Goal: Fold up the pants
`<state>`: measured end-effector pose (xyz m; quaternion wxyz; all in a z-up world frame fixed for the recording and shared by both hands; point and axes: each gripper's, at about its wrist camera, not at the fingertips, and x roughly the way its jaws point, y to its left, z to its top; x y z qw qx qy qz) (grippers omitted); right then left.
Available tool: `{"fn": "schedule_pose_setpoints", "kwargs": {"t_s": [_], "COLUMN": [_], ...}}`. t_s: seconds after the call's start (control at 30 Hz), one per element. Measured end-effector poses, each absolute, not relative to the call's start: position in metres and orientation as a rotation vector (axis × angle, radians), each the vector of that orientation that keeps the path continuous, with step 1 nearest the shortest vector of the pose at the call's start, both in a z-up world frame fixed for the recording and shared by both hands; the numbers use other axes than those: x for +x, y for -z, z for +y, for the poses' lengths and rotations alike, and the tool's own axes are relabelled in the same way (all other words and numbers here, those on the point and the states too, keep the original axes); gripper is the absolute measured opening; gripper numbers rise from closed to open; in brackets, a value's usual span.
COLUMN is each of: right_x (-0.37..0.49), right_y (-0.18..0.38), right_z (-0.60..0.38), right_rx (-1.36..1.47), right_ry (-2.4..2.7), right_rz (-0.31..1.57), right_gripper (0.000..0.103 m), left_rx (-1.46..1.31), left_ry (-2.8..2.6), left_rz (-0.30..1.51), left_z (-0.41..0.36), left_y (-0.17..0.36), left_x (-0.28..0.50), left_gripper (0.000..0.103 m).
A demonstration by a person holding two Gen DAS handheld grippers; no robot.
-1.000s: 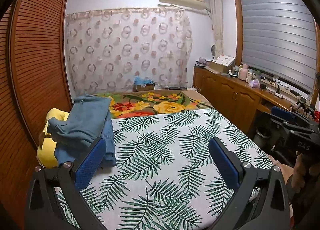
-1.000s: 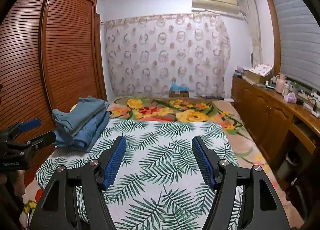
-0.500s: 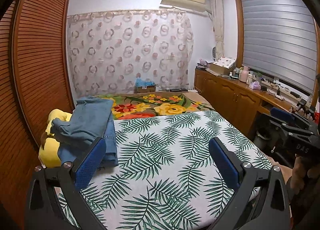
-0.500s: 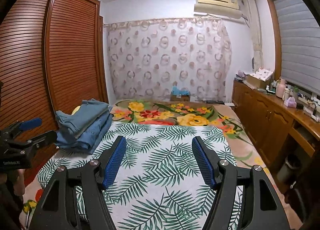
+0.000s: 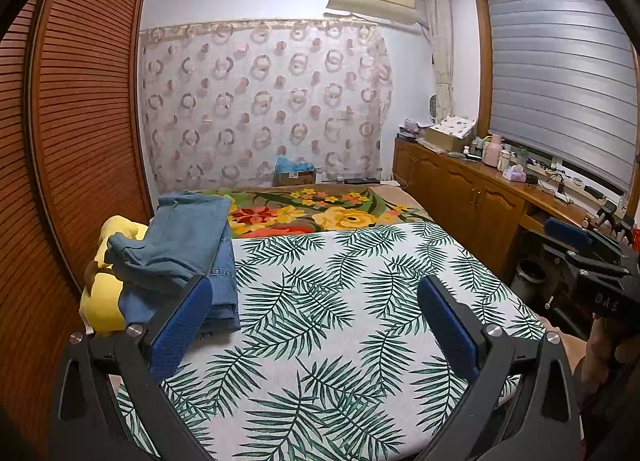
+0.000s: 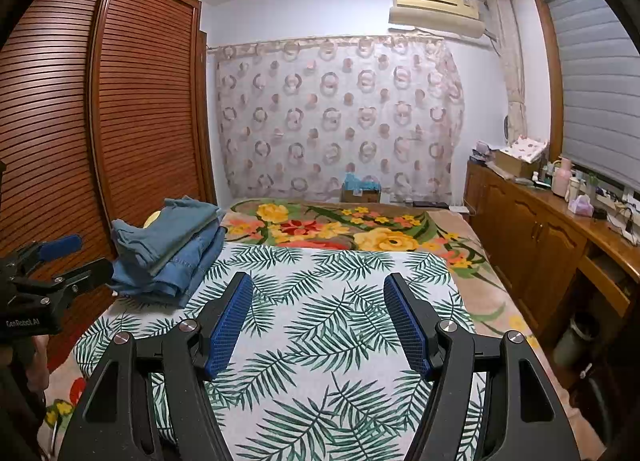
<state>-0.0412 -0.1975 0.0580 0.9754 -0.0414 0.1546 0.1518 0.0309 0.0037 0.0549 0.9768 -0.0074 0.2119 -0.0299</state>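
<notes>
A stack of folded blue denim pants [image 5: 180, 249] lies at the left side of the bed, on a yellow pillow [image 5: 102, 297]; it also shows in the right wrist view [image 6: 172, 249]. My left gripper [image 5: 312, 317] is open and empty above the palm-leaf sheet [image 5: 340, 321], just right of the stack. My right gripper [image 6: 318, 313] is open and empty over the sheet's middle [image 6: 320, 341]. The left gripper also shows in the right wrist view at the left edge [image 6: 60, 257], and the right gripper in the left wrist view at the right edge [image 5: 580, 245].
A slatted wooden wardrobe [image 5: 72, 141] runs along the left of the bed. A wooden cabinet [image 6: 540, 237] with bottles and boxes runs along the right under the window. A floral blanket [image 5: 320, 213] covers the bed's far end. A bin [image 5: 528, 273] stands by the cabinet.
Both grippers have tilted up and drawn back slightly, so the bed and pants sit lower in view. Both stay open and empty.
</notes>
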Motion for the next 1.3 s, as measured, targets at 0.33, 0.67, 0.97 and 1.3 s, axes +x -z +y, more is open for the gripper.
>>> {"fn": "schedule_pose_setpoints", "kwargs": {"t_s": [0.33,0.67,0.97,1.3], "right_x": [-0.0414,-0.0414,-0.041,-0.0415], "right_y": [-0.0578,-0.0578,-0.0572,-0.0576], "right_z": [-0.1976,-0.1964,-0.1967,-0.1955], "right_rx": [-0.083,-0.085,-0.084,-0.088], "right_ry": [-0.308,-0.308,-0.309,-0.31], "right_rz": [0.311,0.309,0.309,0.311], "right_gripper": [0.07,0.07,0.07,0.07], "left_rx": [-0.014,-0.014,-0.013,-0.012], "left_ry": [0.06,0.061,0.06,0.061], "left_rz": [0.427,0.427,0.426,0.427], "left_z": [0.0035,0.0034,0.003,0.0024], "left_y": [-0.0545,-0.0543,-0.0542,-0.0541], "left_x": [0.0309,0.031,0.0309,0.0306], "left_gripper": [0.102,0.102,0.102,0.102]}}
